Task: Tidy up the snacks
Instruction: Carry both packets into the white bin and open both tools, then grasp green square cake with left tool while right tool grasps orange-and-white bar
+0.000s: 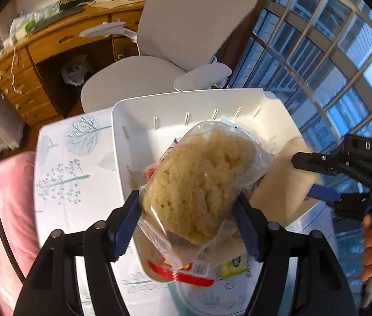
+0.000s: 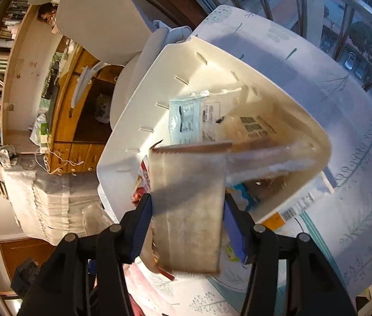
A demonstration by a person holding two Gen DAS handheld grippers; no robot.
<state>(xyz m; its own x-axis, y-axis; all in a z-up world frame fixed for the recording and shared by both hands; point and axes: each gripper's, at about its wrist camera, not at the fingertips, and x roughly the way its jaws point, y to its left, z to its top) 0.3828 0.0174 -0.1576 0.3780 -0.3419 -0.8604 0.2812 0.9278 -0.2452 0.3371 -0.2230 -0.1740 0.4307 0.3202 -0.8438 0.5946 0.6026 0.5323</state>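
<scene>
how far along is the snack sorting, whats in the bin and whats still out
Done: a few flat packets, including a pale blue one, already lie in the white bin. In hand: the left gripper has a clear bag of yellow puffed snack between its fingers over the bin; the right gripper holds a beige packet. Left: a red-edged packet lies beside the bin.

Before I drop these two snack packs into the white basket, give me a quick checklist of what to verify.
1. Left claw holding the clear bag of yellow puffed snack: ok, bag sits between both pads.
2. Right claw holding the flat tan packet: ok.
3. White basket below both packs: ok.
4. Free room in the basket: cannot tell, other packets already lie inside.
5. Claws clear of each other: ok, apart in the left wrist view.
6. Basket steady on the leaf-print tablecloth: cannot tell.
</scene>
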